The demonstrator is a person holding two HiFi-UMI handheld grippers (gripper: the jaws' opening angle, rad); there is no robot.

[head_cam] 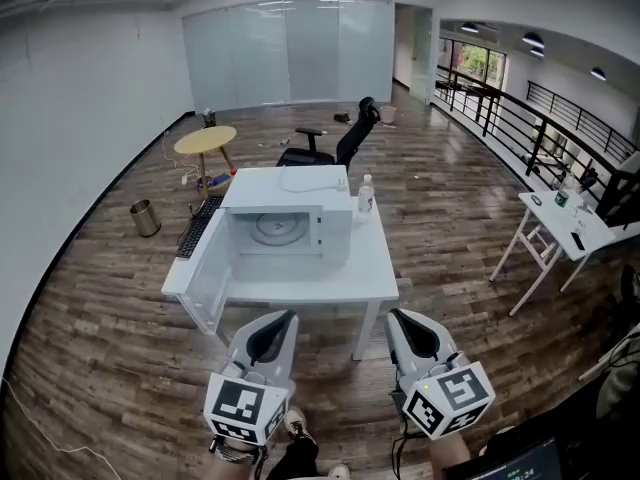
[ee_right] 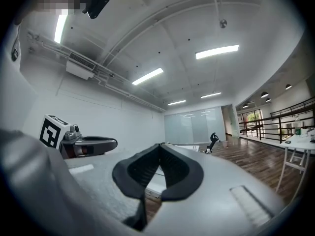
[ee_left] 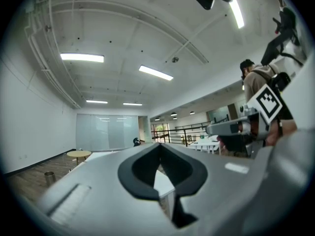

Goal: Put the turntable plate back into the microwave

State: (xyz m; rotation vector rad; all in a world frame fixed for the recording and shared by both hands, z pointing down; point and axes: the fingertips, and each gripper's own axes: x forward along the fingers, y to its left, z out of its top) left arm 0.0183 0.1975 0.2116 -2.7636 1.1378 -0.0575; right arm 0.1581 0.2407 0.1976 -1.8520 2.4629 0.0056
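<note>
Now, jaws: our left gripper [head_cam: 280,326] and right gripper [head_cam: 402,328] both pinched closed, empty;
Plate: turntable plate [head_cam: 312,180] seemingly lies atop the microwave [head_cam: 336,220], its door [head_cam: 207,273] open;
Bearing: twelve o'clock from us, well apart; left gripper nearer

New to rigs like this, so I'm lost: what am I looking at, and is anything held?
A person holds a grey left gripper and a right gripper, each with a marker cube. The room picture comes from a camera on the person's head; the other two ride on the grippers, looking along their fingers. Ahead, a white table carries a white microwave with its door open, a clear bottle and a black keyboard. Both grippers are shut and empty.
</note>
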